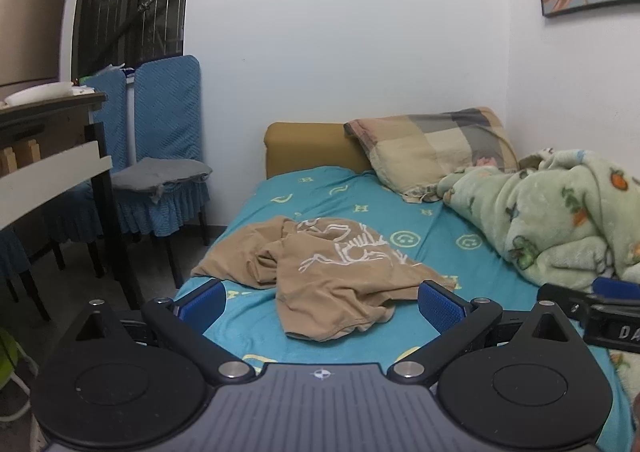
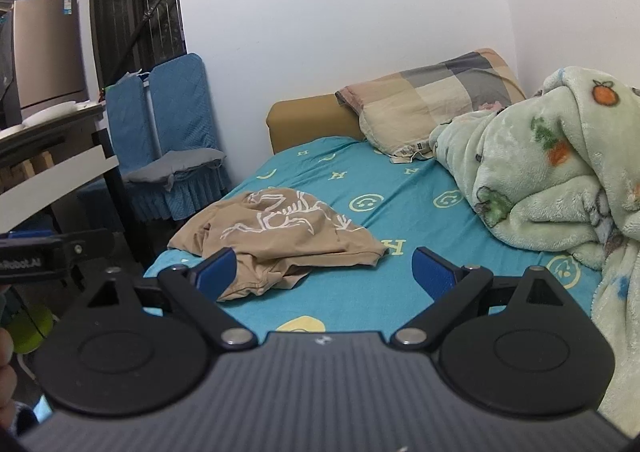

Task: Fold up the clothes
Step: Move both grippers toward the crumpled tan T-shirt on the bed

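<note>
On the teal bed sheet (image 1: 352, 192), tan shirt (image 1: 336, 272) lies crumpled straight ahead of our left gripper (image 1: 320, 306), nearer than right gripper (image 2: 324, 272); both wide open, empty.

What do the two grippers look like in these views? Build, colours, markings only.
Both match: the left gripper and right gripper have black linkage arms with silver pivot pins, blue textured finger pads, two round black discs and a ribbed grey body with a small round logo. White lettering runs along the side. No cables visible.
</note>
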Motion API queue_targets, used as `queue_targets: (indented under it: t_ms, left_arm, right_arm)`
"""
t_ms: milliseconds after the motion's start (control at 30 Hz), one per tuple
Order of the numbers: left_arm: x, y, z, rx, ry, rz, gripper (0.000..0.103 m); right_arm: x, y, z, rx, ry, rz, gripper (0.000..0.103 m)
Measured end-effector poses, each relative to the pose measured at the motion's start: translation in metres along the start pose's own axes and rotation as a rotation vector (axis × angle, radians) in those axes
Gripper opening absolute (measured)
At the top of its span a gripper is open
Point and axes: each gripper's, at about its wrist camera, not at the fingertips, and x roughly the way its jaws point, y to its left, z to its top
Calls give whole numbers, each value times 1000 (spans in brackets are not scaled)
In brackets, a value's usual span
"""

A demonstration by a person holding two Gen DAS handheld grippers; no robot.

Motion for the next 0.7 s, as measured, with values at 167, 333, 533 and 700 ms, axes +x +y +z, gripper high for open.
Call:
queue_targets:
  t_ms: [167, 333, 533, 700]
  left_arm:
    - [-15, 12, -4, -23, -48, -23, 103]
    - [-21, -1, -1, 33, -10, 3, 103]
    - [-19, -9, 0, 38, 15, 4, 103]
    - [-20, -15, -2, 40, 28, -4, 103]
  right_arm:
    - [-3, 0, 3, 33, -22, 6, 96]
    - [-11, 1, 5, 39, -36, 11, 96]
    - [-11, 1, 1, 23, -26, 19, 96]
    - [-14, 3, 0, 17, -28, 17, 96]
